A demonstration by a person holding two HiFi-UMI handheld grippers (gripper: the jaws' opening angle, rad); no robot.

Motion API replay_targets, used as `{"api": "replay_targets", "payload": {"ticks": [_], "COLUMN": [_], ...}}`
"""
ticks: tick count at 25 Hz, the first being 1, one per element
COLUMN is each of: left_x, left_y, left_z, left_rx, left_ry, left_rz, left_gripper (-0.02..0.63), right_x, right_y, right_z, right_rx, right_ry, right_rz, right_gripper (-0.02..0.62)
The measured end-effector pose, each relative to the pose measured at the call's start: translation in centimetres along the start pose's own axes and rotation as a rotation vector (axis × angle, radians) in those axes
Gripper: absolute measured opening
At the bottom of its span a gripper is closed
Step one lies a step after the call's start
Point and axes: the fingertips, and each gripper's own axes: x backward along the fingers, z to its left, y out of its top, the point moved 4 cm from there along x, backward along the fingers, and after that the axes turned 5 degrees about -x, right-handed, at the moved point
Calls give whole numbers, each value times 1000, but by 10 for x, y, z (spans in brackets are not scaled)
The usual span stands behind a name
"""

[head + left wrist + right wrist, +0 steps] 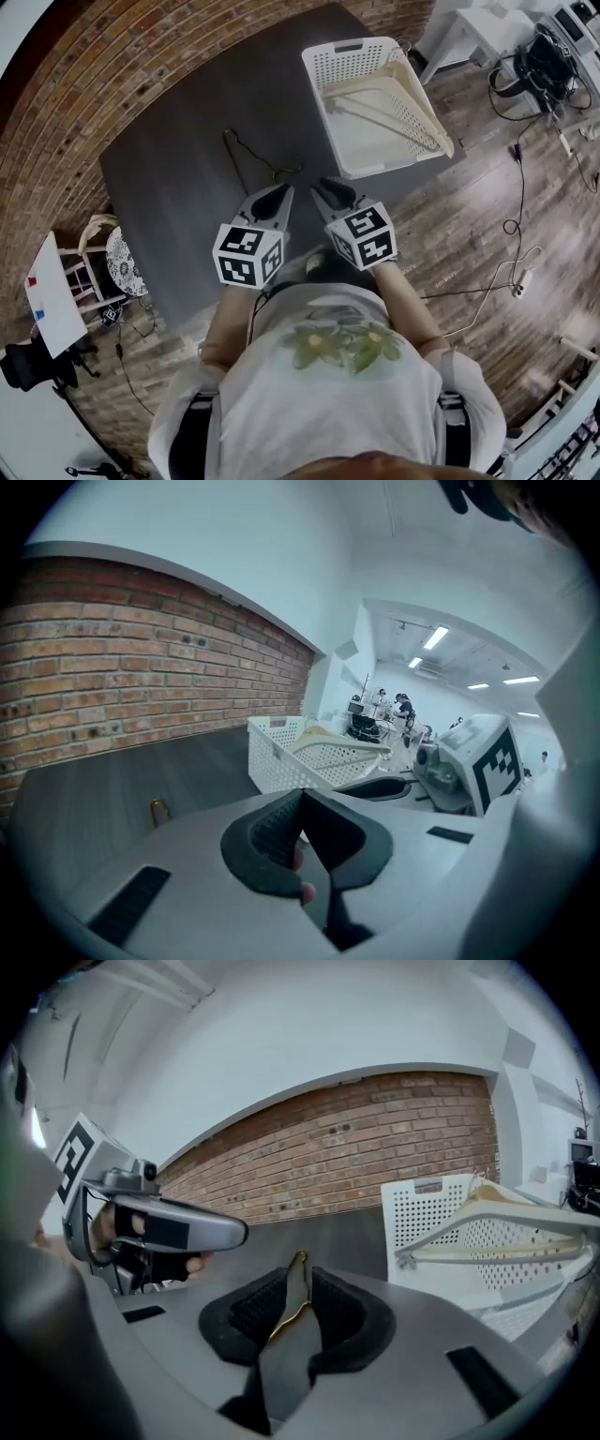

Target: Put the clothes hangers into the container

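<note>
On the grey mat (187,122), left of centre in the head view, lies the wire hanger (235,161), flat, its hook end toward the middle of the frame. It is well apart from the white basket (328,70) at the upper right, so it has not gone in. The basket already has wooden hangers (422,103) in it, propped across its far side. You hold both grippers low and side by side at frame centre, tips toward the mat. Your right gripper (302,1283) has its jaws narrowly apart, and in its own view the gold wire (296,1288) shows in the slot between the pads. No pad presses on it, so that is lined up for a pinch and not a grip; whether the wire touches a pad I can't tell. The narrow gap suits a thin wire. Your left gripper (300,799) has its pads together at the tips with nothing between them; the hanger's hook (157,810) sits on the mat at the lower left of its view. In the head view the left gripper (284,190) is just beside the right gripper (319,185), likely on hand to steady the far end. Step in hand looks like reaching for the pick-up. Thin wire lying flat is easy to miss, so get the pads under or around it before you squeeze.
</note>
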Motion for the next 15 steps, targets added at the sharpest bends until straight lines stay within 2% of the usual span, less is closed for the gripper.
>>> {"api": "replay_targets", "payload": {"ticks": [3, 5, 8, 11, 15], "left_x": [12, 20, 31, 41, 48], "left_y": [-10, -18, -29, -39, -51], "left_z": [13, 20, 31, 37, 41], "left_rx": [13, 22, 43, 68, 85], "left_ry": [47, 75, 109, 123, 134], "left_rz": [7, 14, 21, 26, 33], "left_gripper": [29, 29, 29, 29, 29], "right_x": [-16, -25, -40, -58, -80], "right_y": [-16, -28, -45, -63, -86], "right_z": [9, 16, 27, 38, 46], "right_rx": [-19, -41, -112, -189, -235], "right_ry": [2, 9, 47, 93, 95], "right_rz": [39, 65, 98, 138, 180], "right_gripper": [79, 105, 114, 114, 114]}}
